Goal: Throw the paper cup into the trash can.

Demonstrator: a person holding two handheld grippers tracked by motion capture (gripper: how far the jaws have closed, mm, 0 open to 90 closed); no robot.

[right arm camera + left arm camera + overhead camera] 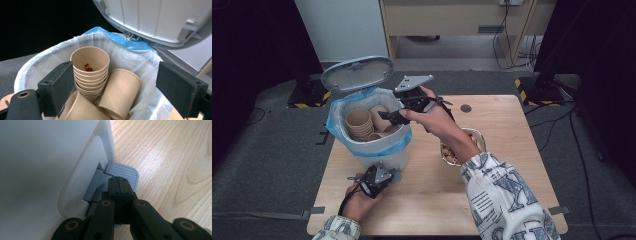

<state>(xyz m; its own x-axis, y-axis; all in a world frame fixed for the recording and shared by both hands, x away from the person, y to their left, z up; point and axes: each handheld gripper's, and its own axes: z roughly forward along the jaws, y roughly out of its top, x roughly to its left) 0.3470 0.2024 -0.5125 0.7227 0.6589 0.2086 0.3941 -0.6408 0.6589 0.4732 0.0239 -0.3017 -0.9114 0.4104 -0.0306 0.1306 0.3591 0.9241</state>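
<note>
On the wooden table (507,150) stands a white pedal bin (384,155) with its grey lid (357,72) tipped up and back. A clear liner with a blue hem (337,125) is folded over the rim. Inside the bin sits a stack of brown paper cups (358,124), the top one holding a small red scrap at its bottom, and looser paper cups (120,92) lie tilted beside and in front of the stack.

The left gripper (119,185) is down at the foot of the bin, at the table's near side. Its jaws are pressed fully together with nothing between them, and their joined tips rest on the grey ribbed pedal (126,171) that juts out from the bin's base onto the table.

The right gripper (397,116) hangs over the bin's open mouth, held by the person's right hand (432,120), whose patterned sleeve (507,200) crosses the table from the lower right. In the right gripper view its two black jaws stand well apart, one on each side of the cup stack, with nothing clamped between the pads (62,82); the cups lie below them inside the bin.

Just behind the right forearm, a small clear container (451,155) with pale contents rests on the table, partly hidden by the arm
</note>
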